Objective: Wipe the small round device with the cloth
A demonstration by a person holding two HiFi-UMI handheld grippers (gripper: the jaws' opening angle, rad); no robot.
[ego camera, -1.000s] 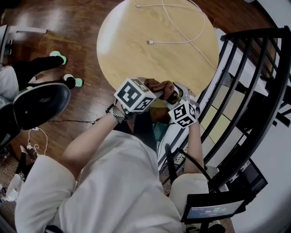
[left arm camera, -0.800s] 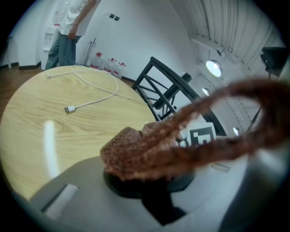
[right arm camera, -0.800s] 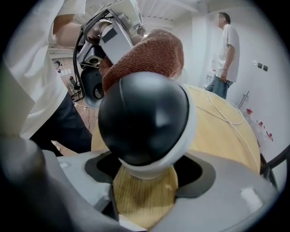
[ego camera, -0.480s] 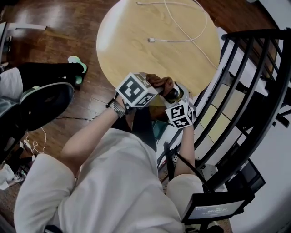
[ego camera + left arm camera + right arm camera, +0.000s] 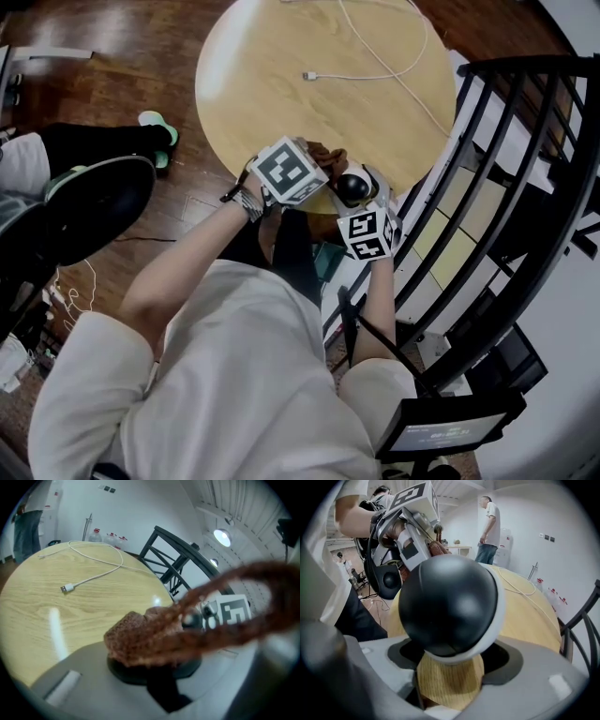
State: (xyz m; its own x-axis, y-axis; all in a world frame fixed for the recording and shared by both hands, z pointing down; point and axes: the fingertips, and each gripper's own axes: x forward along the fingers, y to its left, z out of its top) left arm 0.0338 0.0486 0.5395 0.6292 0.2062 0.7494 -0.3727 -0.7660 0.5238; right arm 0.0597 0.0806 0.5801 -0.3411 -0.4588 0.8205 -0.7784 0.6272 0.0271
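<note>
The left gripper's [image 5: 317, 165] fingers [image 5: 70, 686] are pinching a reddish-brown cloth [image 5: 150, 637]. It is bunching up above them and one loose fold is trailing, blurred, across the left gripper view. The right gripper's [image 5: 358, 202] fingers [image 5: 534, 681] are closing on the underside of the small round device [image 5: 450, 604], a glossy black ball in a white rim. They are clamping it from below, so the dome is standing clear of them and open to the cloth.

Both grippers are meeting just over the near edge of the round wooden counter [image 5: 272, 84], with the device slightly nearer the person than the cloth. One gripper seems to be acting as a holder and the other as the wiping hand. Raising the device off the counter likely lets the cloth reach round its curve. The cloth is sitting right beside the device. Whether it is touching the surface cannot be told, since each view is hiding the meeting point.

A white USB cable [image 5: 67, 588] is lying on the far half of the counter, well apart from the work. A black slatted chair [image 5: 173, 550] is standing at the counter's right side.
</note>
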